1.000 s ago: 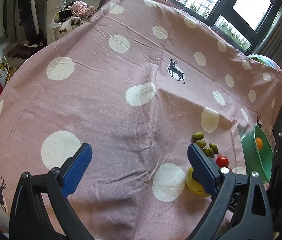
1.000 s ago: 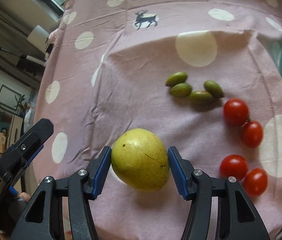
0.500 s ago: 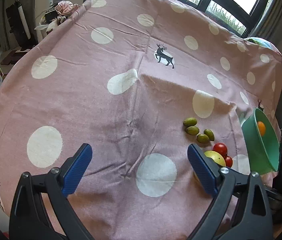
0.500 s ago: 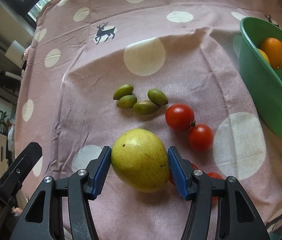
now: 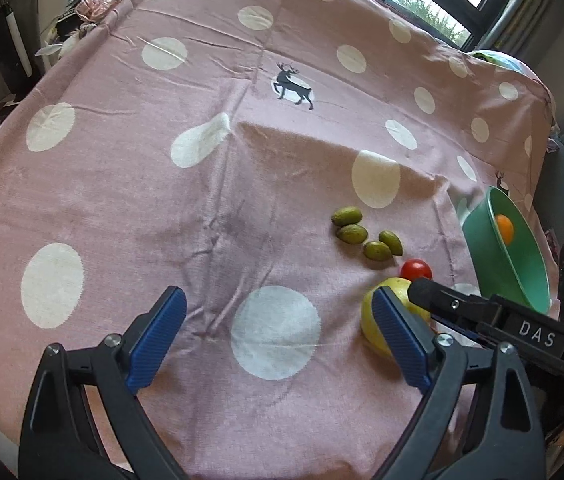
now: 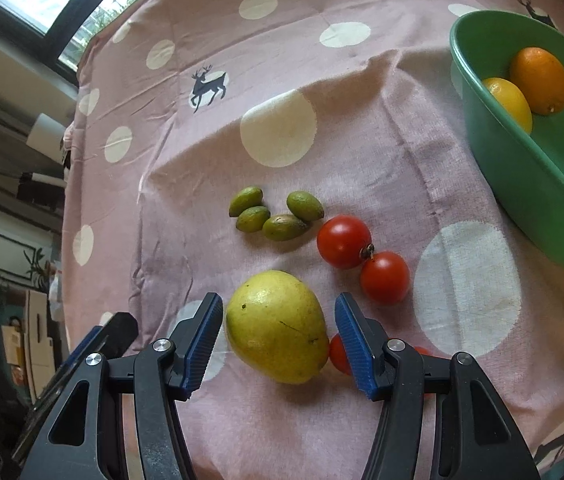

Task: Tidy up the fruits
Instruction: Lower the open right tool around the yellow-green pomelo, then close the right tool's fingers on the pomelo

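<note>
Jaws on the right gripper (image 6: pixel 278 350) are spread a bit wider than the yellow pear (image 6: pixel 278 326): there's a sliver of daylight on both sides, so the fruit sits between the pads without being pinched. Looks to me like it's resting on the pink polka-dot cloth (image 6: pixel 282 132), though from this angle I can't swear it's fully down. Left gripper (image 5: pixel 278 344) is wide apart with nothing in it, hovering over a white dot off to the side, probably just keeping out of the way.

Layout makes sense for sorting: four small green fruits (image 6: pixel 276 216) huddle together, cherry tomatoes (image 6: pixel 363 260) sit just beside them, and another tomato peeks out touching the pear's far side. The green bowl (image 6: pixel 521 176) at the right holds an orange (image 6: pixel 539 80) and a lemon (image 6: pixel 507 102), so the citrus seems to have its home there, while the pear is parked near the loose groups.
</note>
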{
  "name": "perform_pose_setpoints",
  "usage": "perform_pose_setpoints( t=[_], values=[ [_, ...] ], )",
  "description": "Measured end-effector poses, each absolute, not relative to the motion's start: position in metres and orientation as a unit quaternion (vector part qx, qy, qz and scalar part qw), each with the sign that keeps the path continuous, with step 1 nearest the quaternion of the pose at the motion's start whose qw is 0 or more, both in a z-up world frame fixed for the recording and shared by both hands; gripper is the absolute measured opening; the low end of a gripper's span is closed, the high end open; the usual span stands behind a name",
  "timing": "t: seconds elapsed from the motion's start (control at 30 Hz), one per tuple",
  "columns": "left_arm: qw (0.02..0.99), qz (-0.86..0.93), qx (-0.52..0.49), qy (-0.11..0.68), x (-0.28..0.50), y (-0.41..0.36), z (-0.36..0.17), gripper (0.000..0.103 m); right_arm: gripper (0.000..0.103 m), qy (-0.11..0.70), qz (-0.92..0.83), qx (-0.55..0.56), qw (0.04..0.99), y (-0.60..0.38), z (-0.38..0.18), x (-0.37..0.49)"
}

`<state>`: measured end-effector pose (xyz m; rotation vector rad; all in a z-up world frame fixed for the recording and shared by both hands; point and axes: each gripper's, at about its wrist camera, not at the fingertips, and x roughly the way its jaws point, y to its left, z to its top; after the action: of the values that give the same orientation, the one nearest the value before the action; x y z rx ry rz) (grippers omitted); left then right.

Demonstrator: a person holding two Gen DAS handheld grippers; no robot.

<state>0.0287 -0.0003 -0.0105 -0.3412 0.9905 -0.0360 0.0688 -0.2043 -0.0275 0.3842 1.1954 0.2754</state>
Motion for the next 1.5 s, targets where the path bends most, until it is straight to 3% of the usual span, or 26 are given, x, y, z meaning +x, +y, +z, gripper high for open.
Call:
perform_pose_setpoints(
  t=[0.47, 0.93, 1.23, 1.5],
  values=[
    [0.842, -0.101, -0.145, 0.509, 0.038, -0.057, -0.023, 0.081, 0.059, 0.549, 0.154, 0.241, 0.785, -0.225, -0.028, 0.071],
    [0.835, -0.114, -0.145, 0.519, 0.043, -0.070, -0.030, 0.078, 0.059, 0.560, 0.172, 0.250, 0.771, -0.222, -0.036, 0.074],
    [0.824, -0.139, -0.160, 0.525, 0.045, -0.076, -0.036, 0.065, 0.060, 0.566, 0.174, 0.238, 0.770, -0.216, -0.037, 0.075],
    [0.820, -0.141, -0.166, 0.529, 0.046, -0.076, -0.039, 0.060, 0.060, 0.573, 0.170, 0.234, 0.767, -0.214, -0.041, 0.076]
  ],
)
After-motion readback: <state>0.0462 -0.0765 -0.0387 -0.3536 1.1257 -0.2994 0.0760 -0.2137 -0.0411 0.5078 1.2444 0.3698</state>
